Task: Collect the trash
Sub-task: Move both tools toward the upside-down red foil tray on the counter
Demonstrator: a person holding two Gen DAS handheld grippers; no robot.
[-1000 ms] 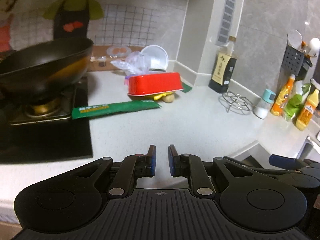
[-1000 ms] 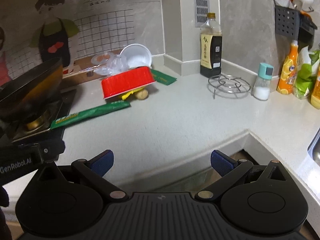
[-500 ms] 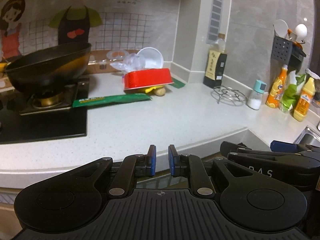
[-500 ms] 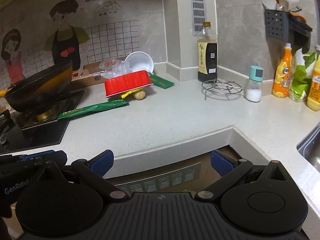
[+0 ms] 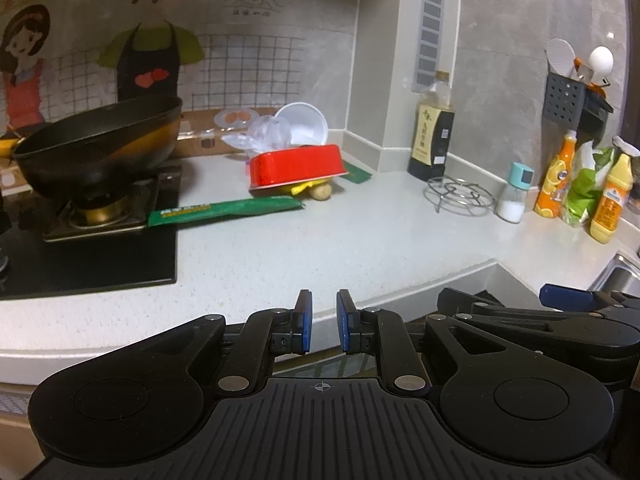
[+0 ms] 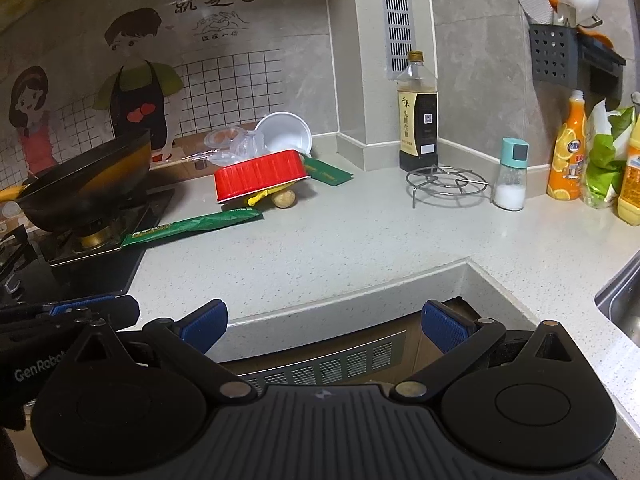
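The trash lies at the back of the counter, far from both grippers. An upturned red tray rests on a yellow scrap and a small brown lump. A long green wrapper lies in front of it by the stove. Behind are a white bowl, crumpled clear plastic and a flat green packet. My left gripper hangs at the counter's front edge, jaws a narrow gap apart and empty. My right gripper is wide open and empty.
A black wok sits on the gas stove at left. A soy sauce bottle, a wire trivet, a salt shaker and orange bottles line the right wall. A sink is at far right. The counter edge makes an inner corner.
Both grippers have drawn back from the counter, so its front edge now shows and the trash looks farther away. Neither gripper's jaws have moved.
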